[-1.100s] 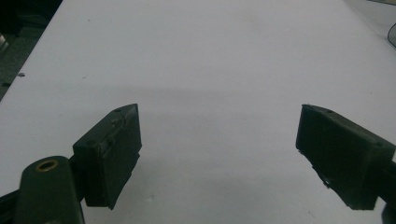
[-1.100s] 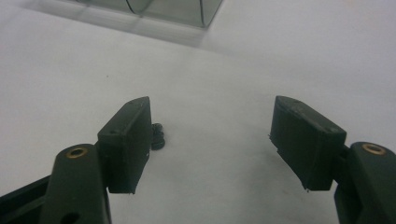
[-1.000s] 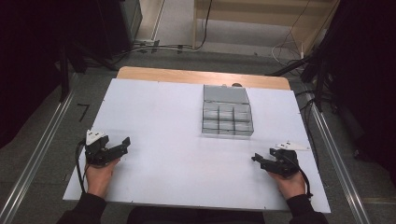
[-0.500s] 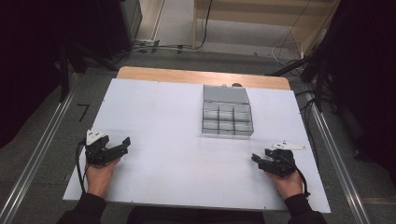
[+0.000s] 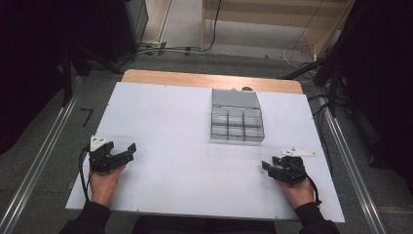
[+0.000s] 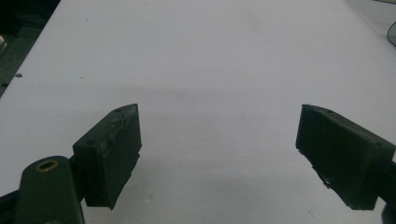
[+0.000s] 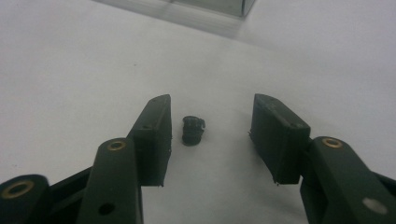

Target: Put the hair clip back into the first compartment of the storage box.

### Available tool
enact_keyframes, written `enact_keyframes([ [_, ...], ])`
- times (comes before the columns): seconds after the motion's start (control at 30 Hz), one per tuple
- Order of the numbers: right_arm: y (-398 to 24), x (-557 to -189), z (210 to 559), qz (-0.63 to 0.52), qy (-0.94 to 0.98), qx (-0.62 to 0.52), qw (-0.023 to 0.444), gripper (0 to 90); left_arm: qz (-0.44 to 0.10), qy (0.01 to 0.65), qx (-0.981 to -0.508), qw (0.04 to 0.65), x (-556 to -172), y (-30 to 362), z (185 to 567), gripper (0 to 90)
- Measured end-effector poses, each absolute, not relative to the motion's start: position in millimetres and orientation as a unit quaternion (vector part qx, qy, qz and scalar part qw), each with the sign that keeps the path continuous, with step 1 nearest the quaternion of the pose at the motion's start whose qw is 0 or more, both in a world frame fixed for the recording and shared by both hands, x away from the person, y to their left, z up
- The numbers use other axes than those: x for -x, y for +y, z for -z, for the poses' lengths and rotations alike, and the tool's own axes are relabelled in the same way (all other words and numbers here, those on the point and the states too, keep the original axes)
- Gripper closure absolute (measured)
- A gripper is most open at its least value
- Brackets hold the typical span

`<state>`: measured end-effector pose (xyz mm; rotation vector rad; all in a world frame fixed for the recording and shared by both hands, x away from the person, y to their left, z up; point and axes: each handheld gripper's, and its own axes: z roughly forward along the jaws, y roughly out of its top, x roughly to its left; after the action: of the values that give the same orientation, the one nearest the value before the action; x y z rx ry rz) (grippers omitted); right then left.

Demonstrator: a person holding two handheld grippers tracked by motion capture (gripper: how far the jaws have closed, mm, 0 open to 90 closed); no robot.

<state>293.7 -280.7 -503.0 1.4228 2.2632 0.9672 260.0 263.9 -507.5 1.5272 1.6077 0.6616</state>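
white table (image 5: pixel 175 126), clear compartment box (image 5: pixel 236 117), contents seemingly none

Bare table (image 5: pixel 165 126) everywhere except the organizer box (image 5: pixel 236 117).

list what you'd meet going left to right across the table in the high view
left hand-held gripper → clear compartment box → right hand-held gripper. All three are on the white table; the box is farther back, the grippers near the front edge.
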Motion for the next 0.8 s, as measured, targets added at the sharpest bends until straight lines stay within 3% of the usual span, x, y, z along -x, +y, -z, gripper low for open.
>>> enact_keyframes([
  [0.33,-274,-293,504,-0.335,0.796,-0.479,0.155,59.5,-0.262,0.636,-0.605,0.401,-260,264,508,15.0],
  [0.6,-269,-291,505,-0.327,0.8,-0.473,0.171,75.4,-0.262,0.637,-0.604,0.401,-260,264,507,15.0],
  [0.8,-268,-291,504,-0.325,0.8,-0.474,0.172,77.5,-0.261,0.637,-0.604,0.402,-260,263,507,15.0],
])
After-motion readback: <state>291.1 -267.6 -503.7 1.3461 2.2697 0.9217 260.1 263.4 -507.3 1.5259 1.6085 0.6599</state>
